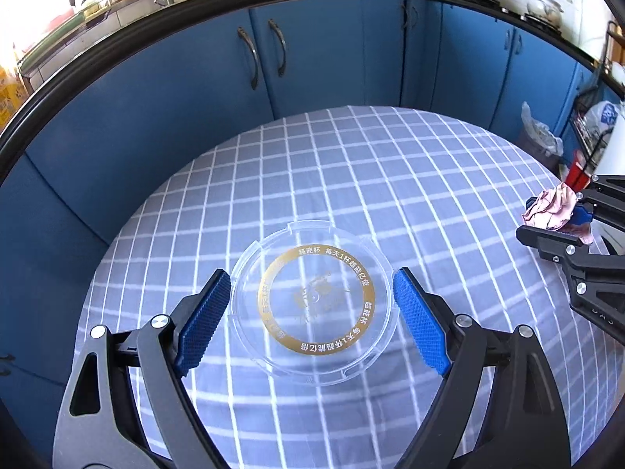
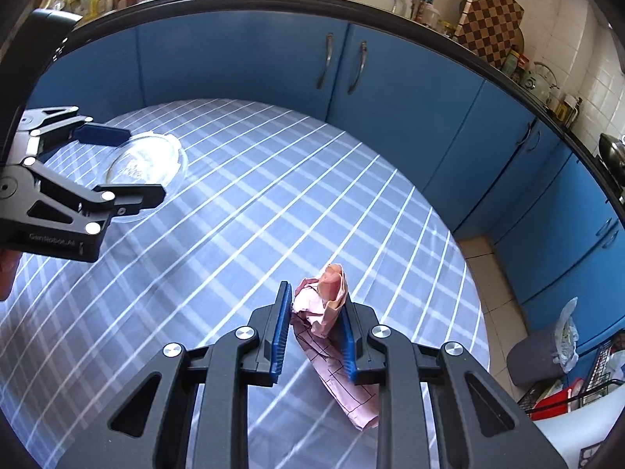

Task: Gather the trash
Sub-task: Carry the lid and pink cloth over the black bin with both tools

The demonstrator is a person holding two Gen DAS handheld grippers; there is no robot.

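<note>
A clear round plastic lid (image 1: pixel 312 301) with a gold ring of print sits between the blue pads of my left gripper (image 1: pixel 312 271), whose wide-set jaws press on its rim from both sides. In the right wrist view the lid (image 2: pixel 156 156) hangs tilted just above the checked tablecloth (image 2: pixel 273 195), inside my left gripper (image 2: pixel 144 162). My right gripper (image 2: pixel 317 293) is shut on a crumpled pink paper (image 2: pixel 328 285), and a flat strip of it trails down toward the camera. The left wrist view shows that paper (image 1: pixel 550 207) and my right gripper (image 1: pixel 525 217) at the far right.
The round table (image 1: pixel 351 156) carries a blue-grey checked cloth. Blue cabinets (image 1: pixel 156 97) under a dark counter curve behind it. A grey bin with a plastic liner (image 2: pixel 539 355) stands on the tiled floor right of the table, next to a wire rack (image 2: pixel 601 367) holding red items.
</note>
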